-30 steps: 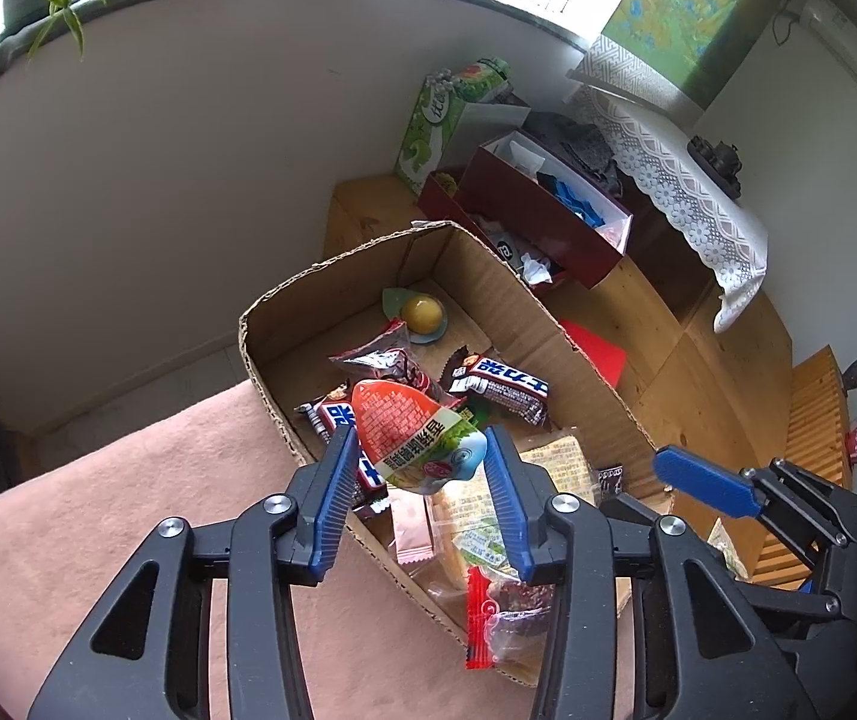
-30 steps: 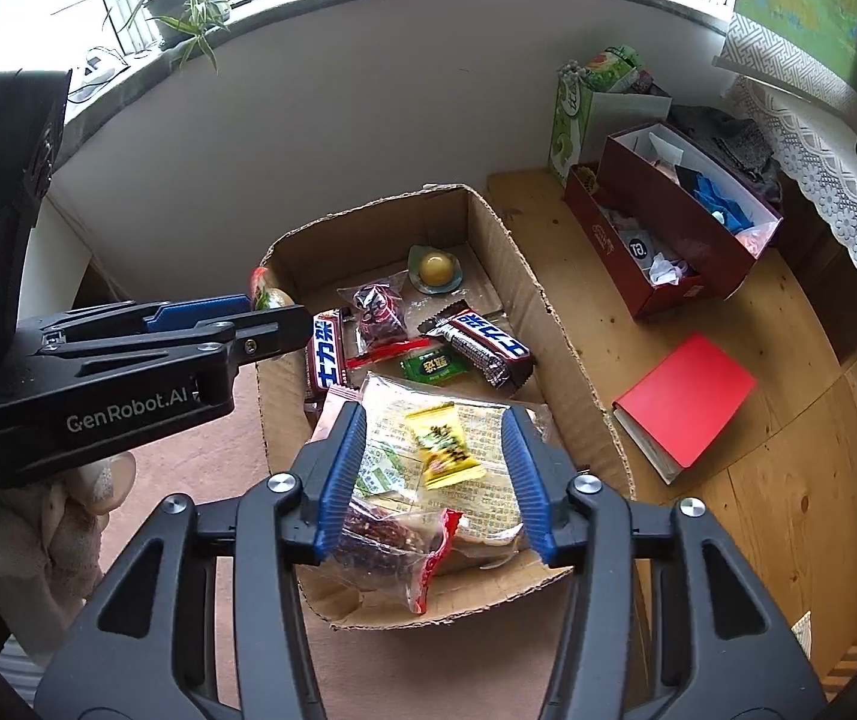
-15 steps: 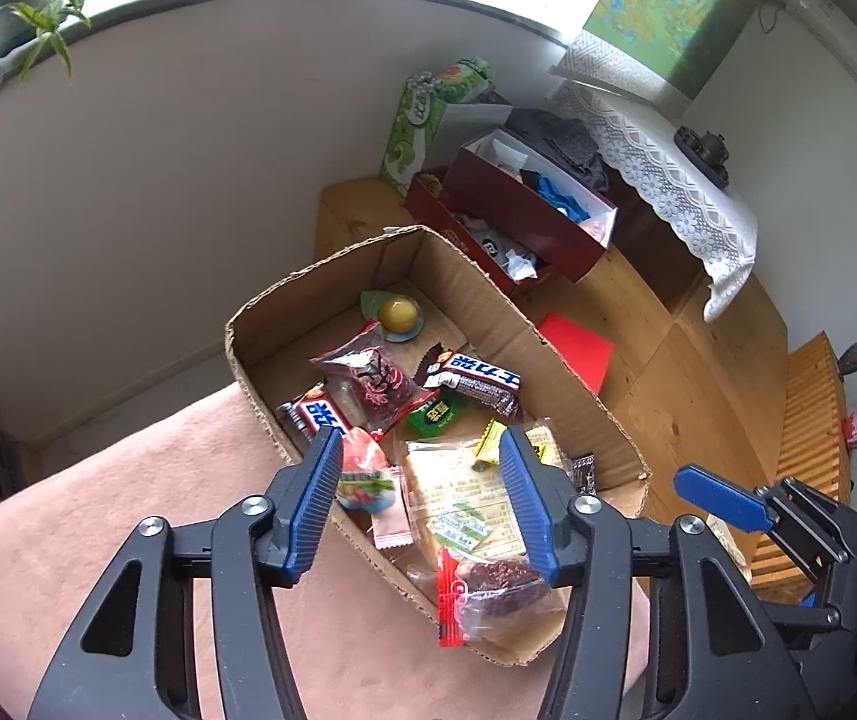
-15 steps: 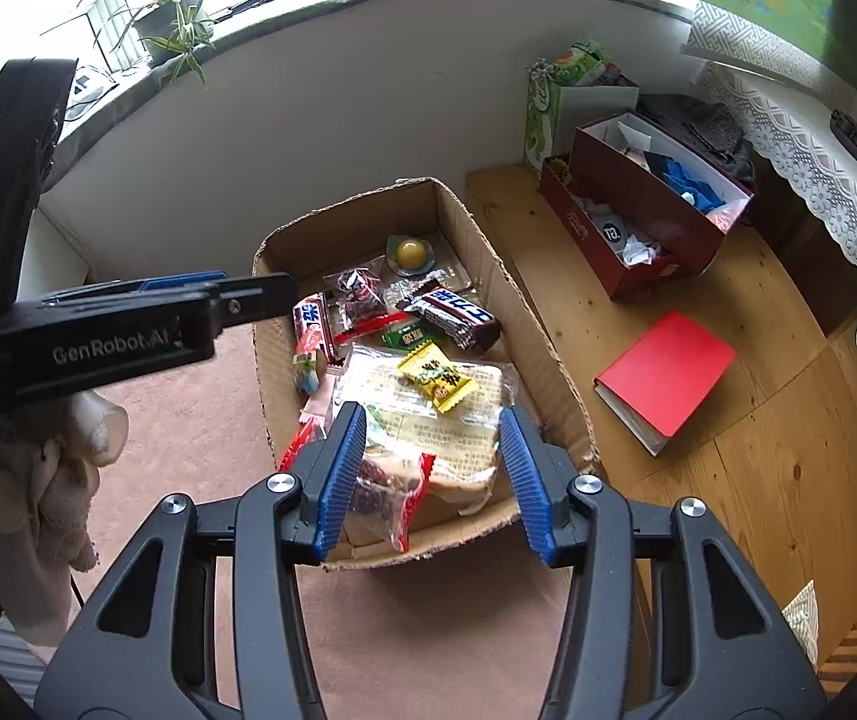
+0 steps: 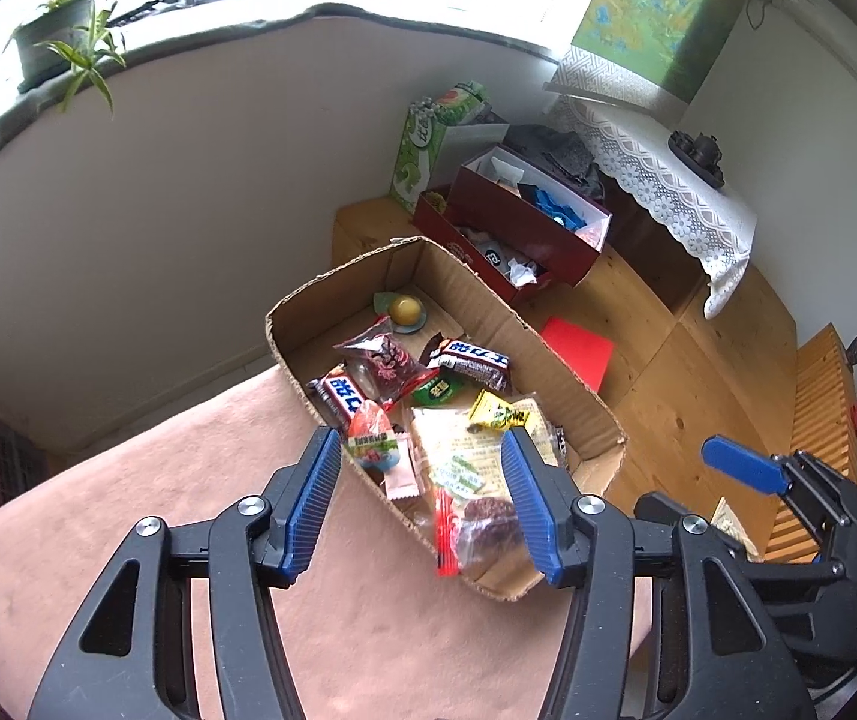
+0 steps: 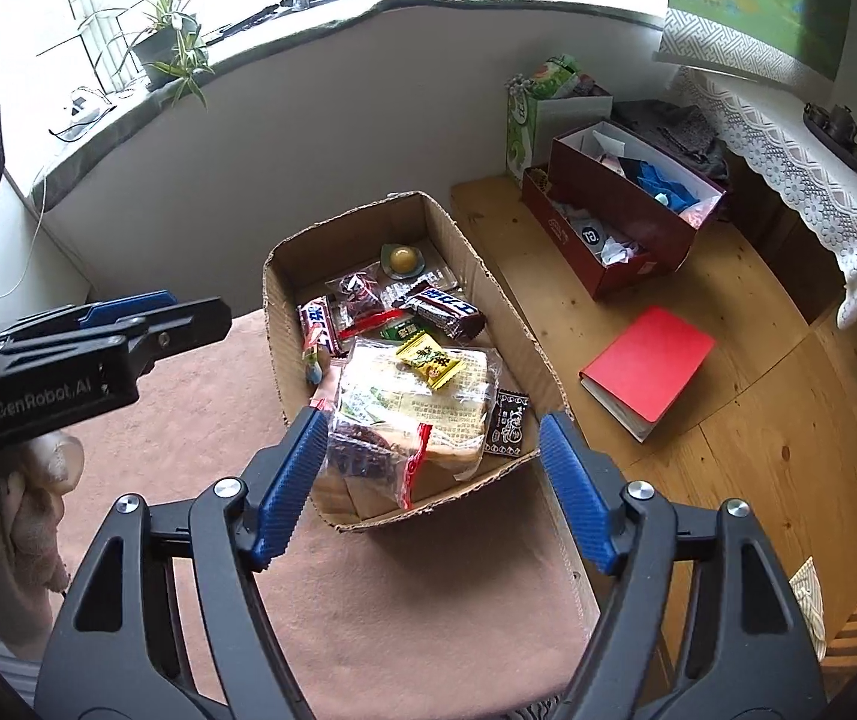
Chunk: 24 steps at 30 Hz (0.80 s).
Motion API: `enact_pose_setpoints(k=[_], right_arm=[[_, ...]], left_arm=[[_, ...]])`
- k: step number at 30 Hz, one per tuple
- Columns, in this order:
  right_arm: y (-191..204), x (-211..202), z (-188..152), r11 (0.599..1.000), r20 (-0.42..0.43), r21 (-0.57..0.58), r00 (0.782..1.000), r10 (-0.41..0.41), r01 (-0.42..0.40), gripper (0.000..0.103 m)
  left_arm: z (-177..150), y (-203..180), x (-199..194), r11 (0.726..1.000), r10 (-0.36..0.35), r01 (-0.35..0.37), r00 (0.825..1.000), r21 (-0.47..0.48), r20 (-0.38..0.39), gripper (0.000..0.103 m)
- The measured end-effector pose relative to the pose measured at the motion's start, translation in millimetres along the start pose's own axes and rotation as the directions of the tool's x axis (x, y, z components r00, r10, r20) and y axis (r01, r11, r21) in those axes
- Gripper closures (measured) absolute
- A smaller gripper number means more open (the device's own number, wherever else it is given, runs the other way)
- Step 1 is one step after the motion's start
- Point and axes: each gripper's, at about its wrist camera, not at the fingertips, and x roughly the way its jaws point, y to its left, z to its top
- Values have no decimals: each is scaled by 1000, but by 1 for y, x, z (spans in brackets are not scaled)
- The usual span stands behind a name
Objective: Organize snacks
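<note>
A cardboard box [image 5: 554, 372] sits on a pink cushion [image 5: 188, 480] and holds several snacks: a red-and-blue packet [image 5: 371, 438] by its near-left wall, chocolate bars [image 5: 473, 360], a bread bag [image 5: 464, 456], a yellow candy [image 5: 500, 414]. My left gripper [image 5: 422, 504] is open and empty, above the box's near edge. My right gripper [image 6: 434, 486] is open and empty, above the box's [image 6: 470, 258] front end, over the bread bag [image 6: 422, 396]. The left gripper's body [image 6: 86, 354] shows at the left of the right wrist view.
A red book [image 6: 650, 372] lies on the wooden floor right of the box. A dark red box [image 6: 626, 210] of odds and ends and a green bag [image 6: 524, 120] stand behind. A lace-covered table [image 6: 800, 168] is at the far right. White wall is behind the box.
My left gripper opened and let go of the red-and-blue packet, which now lies in the box. Both grippers pulled back and up from the box; the right one opened wider.
</note>
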Motion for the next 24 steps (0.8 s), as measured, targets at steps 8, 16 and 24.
enact_pose_setpoints(k=[8,16,24], right_arm=[[12,-20,-10,1000,9,-4,1000,-21,21,27],[20,-32,-16,999,21,-16,999,-28,29,27],[23,-39,-13,1000,41,-11,999,-28,28,27]], left_arm=[[-27,3,-30,999,31,-30,999,-32,28,48],[-44,7,-45,996,51,-49,998,-74,36,40],[-50,9,-52,993,80,-77,996,-91,29,40]])
